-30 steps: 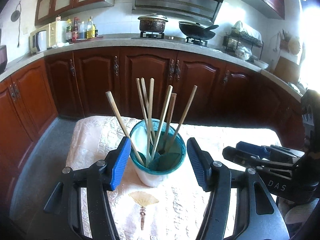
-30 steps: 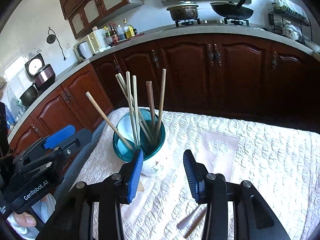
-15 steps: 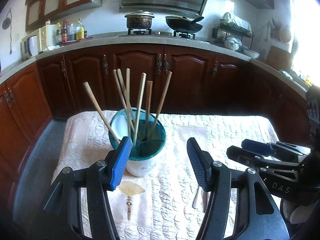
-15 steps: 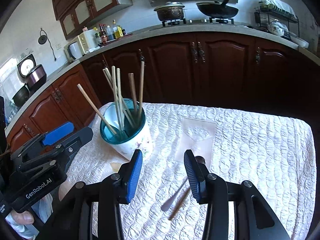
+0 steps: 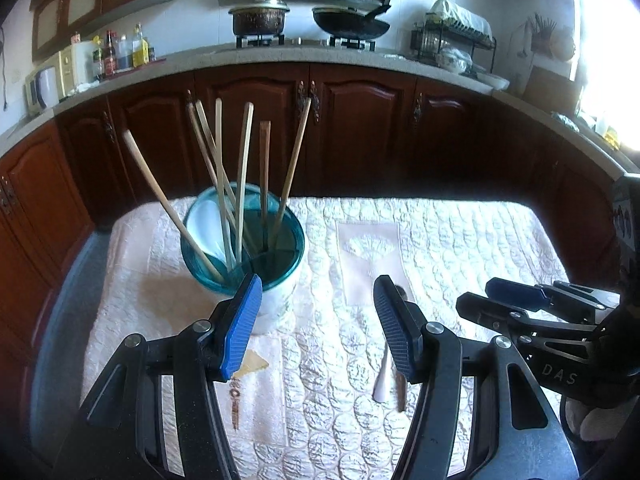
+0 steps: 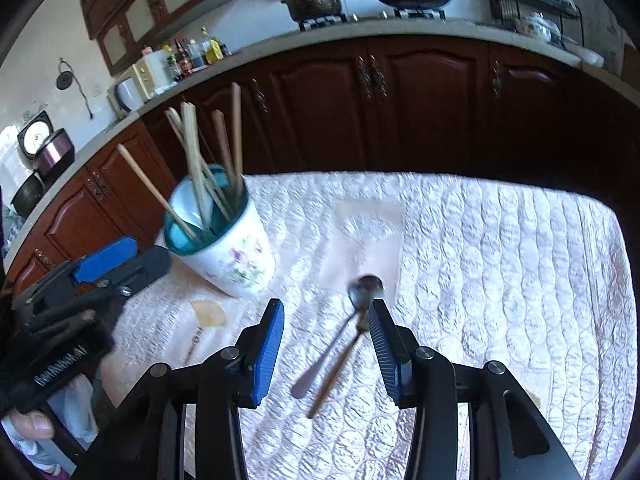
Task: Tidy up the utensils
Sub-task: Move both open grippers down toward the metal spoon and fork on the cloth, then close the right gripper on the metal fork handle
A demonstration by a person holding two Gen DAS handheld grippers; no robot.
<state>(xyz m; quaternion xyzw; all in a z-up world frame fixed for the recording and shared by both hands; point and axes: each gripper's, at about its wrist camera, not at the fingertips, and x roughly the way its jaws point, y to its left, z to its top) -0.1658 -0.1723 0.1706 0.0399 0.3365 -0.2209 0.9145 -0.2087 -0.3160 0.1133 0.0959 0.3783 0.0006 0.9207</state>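
Quilted white cloth (image 6: 500, 240) covered the table. Two spoons (image 6: 340, 344) lay at its centre, at five o'clock from the holder (image 6: 236, 256) of chopsticks (image 5: 240, 176). Left gripper (image 5: 316, 328) and right gripper (image 6: 326, 344) were spread, gripping nothing.

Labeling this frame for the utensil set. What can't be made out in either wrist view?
- Spoons on the tablecloth: right wrist view is motion-blurred, so the second piece's type is unclear; in the left wrist view the left gripper's finger hides their upper parts.
- Holder contents: the chopsticks' lower ends are hidden by its rim in both views.
- Right gripper: open, nothing held.
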